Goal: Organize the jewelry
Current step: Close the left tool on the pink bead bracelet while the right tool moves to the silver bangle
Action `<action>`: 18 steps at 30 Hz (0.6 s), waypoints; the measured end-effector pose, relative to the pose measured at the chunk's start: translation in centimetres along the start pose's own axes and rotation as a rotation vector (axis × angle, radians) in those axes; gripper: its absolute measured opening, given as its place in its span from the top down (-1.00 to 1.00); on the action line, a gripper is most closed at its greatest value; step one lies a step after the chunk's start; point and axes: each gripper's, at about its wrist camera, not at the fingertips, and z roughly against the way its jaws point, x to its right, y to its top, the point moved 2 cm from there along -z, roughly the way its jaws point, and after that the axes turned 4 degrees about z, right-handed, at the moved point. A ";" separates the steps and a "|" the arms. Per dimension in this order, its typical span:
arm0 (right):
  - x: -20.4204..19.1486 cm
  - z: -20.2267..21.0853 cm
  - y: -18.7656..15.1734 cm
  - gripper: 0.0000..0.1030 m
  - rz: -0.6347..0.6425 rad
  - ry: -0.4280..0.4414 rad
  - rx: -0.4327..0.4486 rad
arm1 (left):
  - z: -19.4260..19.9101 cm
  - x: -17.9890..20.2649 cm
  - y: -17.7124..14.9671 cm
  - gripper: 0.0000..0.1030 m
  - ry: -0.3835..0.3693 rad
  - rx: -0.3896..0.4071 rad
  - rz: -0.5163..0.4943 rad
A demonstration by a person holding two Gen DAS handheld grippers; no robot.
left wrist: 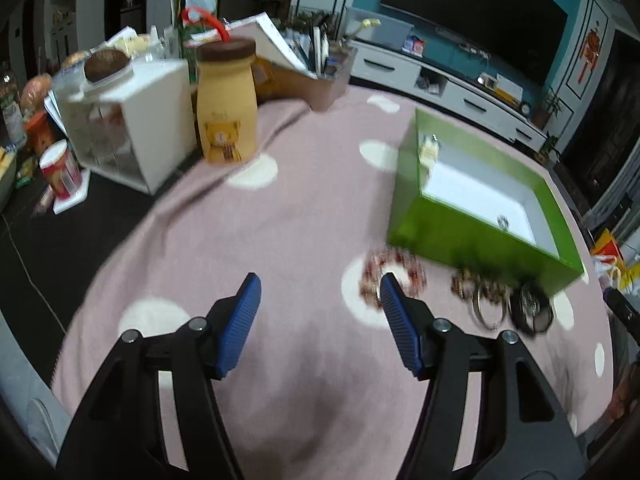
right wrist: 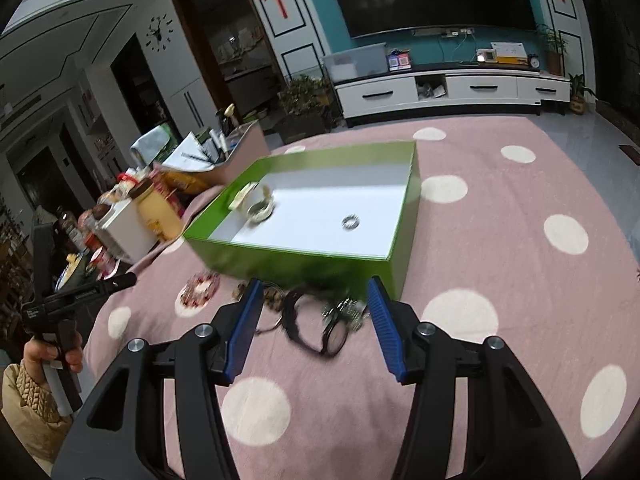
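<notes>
A green box (left wrist: 460,236) with a white floor stands on the pink dotted cloth (left wrist: 280,220). In the right wrist view the green box (right wrist: 304,258) holds a silver ring (right wrist: 351,222) and a white bangle (right wrist: 260,208). In front of it lie a red bead bracelet (left wrist: 394,272), metal bangles (left wrist: 486,304) and a black wristwatch (left wrist: 532,312). My left gripper (left wrist: 320,280) is open over bare cloth, its right finger tip beside the red bracelet. My right gripper (right wrist: 315,284) is open above the black wristwatch (right wrist: 312,328) and a sparkly piece (right wrist: 348,310). The red bead bracelet (right wrist: 199,288) lies to its left.
A yellow bear jar (left wrist: 226,108), a white box (left wrist: 132,128) and cluttered packets crowd the cloth's far left edge. In the right wrist view a person's hand (right wrist: 48,354) holds the left gripper's handle at the left. A white TV cabinet (right wrist: 452,90) stands behind the table.
</notes>
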 end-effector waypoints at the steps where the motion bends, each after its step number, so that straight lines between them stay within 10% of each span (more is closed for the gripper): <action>1: -0.3 0.1 -0.3 -0.06 0.002 0.007 -0.006 | 0.0 0.0 -0.6 -0.21 -0.012 -0.011 0.000; 18: -3.1 -0.3 -3.0 -0.06 0.009 0.073 -0.071 | -1.6 6.4 -2.1 -0.01 -0.106 -0.051 -0.231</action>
